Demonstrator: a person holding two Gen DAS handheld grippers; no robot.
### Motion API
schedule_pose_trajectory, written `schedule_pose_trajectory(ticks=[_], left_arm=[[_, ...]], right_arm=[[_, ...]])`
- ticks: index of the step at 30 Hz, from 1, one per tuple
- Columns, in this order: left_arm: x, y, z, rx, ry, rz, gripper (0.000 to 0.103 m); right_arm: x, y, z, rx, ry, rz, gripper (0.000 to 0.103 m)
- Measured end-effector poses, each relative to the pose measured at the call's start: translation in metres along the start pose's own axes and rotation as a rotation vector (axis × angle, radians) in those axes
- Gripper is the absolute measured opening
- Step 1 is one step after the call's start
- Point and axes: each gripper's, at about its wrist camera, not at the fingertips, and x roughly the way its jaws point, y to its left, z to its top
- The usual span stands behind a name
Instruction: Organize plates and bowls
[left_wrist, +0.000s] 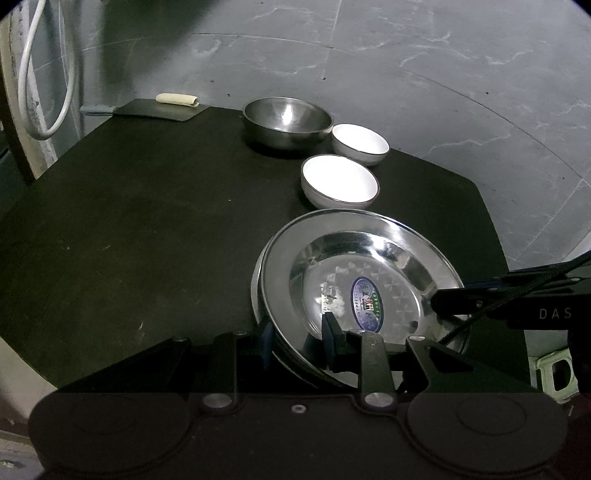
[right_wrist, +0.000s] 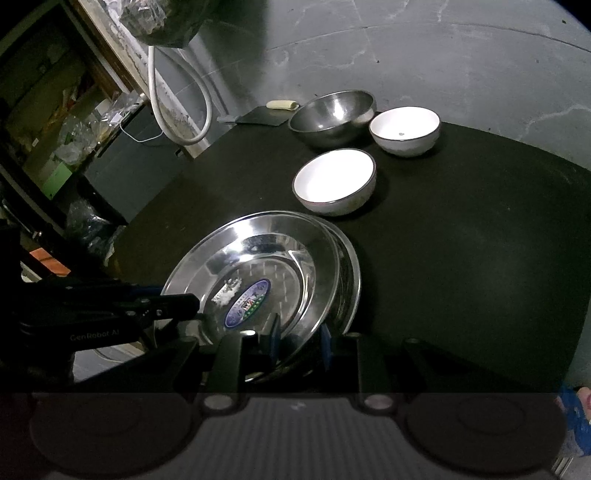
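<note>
At far left a white hose (left_wrist: 44, 92) looped down the wall beside the black table (left_wrist: 129, 221), where a cleaver (left_wrist: 155, 110) lay at the far edge with a pale, roll-shaped object (left_wrist: 177, 99) resting on its blade. To the right of the cleaver stood a steel bowl (left_wrist: 287, 123), then two white bowls, the far white bowl (left_wrist: 360, 143) touching it and the near white bowl (left_wrist: 340, 181) just in front; all three sat apart, none nested in another. Nearest the cameras, a stack of steel plates (left_wrist: 362, 266) lay on the table, the top one carrying a blue oval label (left_wrist: 367, 302), with at least one more plate showing beneath its rim. The left gripper (left_wrist: 297, 341) was clamped on the stack's near rim, one pad inside the top plate and the other outside it. In the right wrist view the right gripper (right_wrist: 299, 341) pinched the rim further round in the same way, so both tools held the plates at once. The plates appeared gathered, though slightly offset, and that part of the job looked largely done, pending a final squaring or placing of the stack. The bowls seemed to remain: judging by their spread, nesting the two white bowls, and perhaps setting them with the steel one, was still ahead.
</note>
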Motion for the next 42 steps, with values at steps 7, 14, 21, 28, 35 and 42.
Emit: schedule_pose_trajectory(ticks=[7,14,21,28,35,42], left_arm=[[0.0020,-0.0005,0.0016,0.002,0.009,0.001,0.029],[0.0057,0.0002,0.0047,0.003,0.022,0.010,0.030],[0.0058,0.0000,0.0046,0.004,0.020,0.015,0.031],[0.0060,0.0008,0.0055,0.003,0.018,0.013,0.031],[0.0058,0.0020,0.0062,0.004,0.014,0.012,0.031],[0.0056,0.0022,0.0051,0.008,0.005,0.009,0.031]], right_arm=[[0.0004,-0.0001,-0.0012,0.009,0.005,-0.009,0.025],[0.0017,0.0036,-0.0013,0.014,0.003,-0.018,0.025],[0.0023,0.0041,-0.0012,0.014,0.003,-0.019,0.026],[0.0040,0.0047,-0.0011,0.018,0.004,-0.026,0.026],[0.0040,0.0064,-0.0015,0.023,0.003,-0.032,0.026],[0.0038,0.0072,-0.0026,0.024,0.000,-0.039,0.026]])
